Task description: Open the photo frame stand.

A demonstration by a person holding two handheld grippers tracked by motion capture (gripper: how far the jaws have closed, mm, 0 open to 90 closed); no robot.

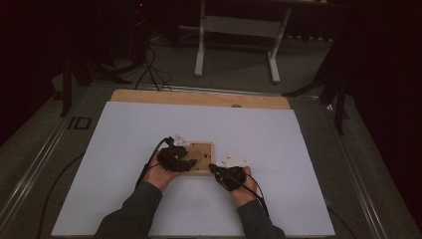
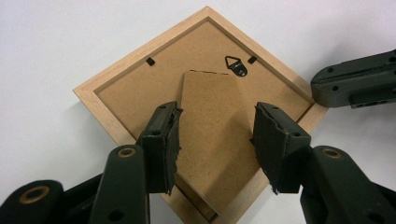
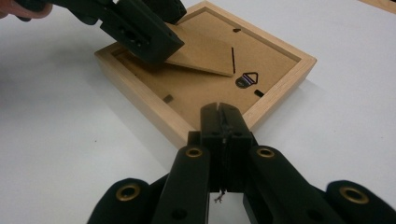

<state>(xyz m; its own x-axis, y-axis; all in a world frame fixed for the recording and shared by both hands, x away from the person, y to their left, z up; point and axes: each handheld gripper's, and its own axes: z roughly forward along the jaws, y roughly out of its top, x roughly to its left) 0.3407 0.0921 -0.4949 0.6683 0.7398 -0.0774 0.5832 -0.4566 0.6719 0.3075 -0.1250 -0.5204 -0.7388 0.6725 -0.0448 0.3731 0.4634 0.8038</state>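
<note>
Face-down on the white sheet (image 1: 124, 149), the square light-wood picture frame (image 2: 100, 84) sits mid-table. The left gripper (image 2: 215, 140) has its jaws spread either side of the raised brown fibreboard stand flap (image 2: 212, 140), not squeezing it. The right gripper (image 3: 223, 122), jaws pressed together, butts against the frame's corner. A black triangular hanger (image 3: 246, 79) lies beyond.

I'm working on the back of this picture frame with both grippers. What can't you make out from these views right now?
- Front of the picture frame: it lies face down on the table.
- Near corner of the frame, left gripper view: cut off by the bottom edge and covered by the left gripper.
- Whether the easel flap is gripped: unclear.
- Small clips on the backing: too small to judge.
- Right gripper contact with the frame: hidden by its shut jaws.
</note>
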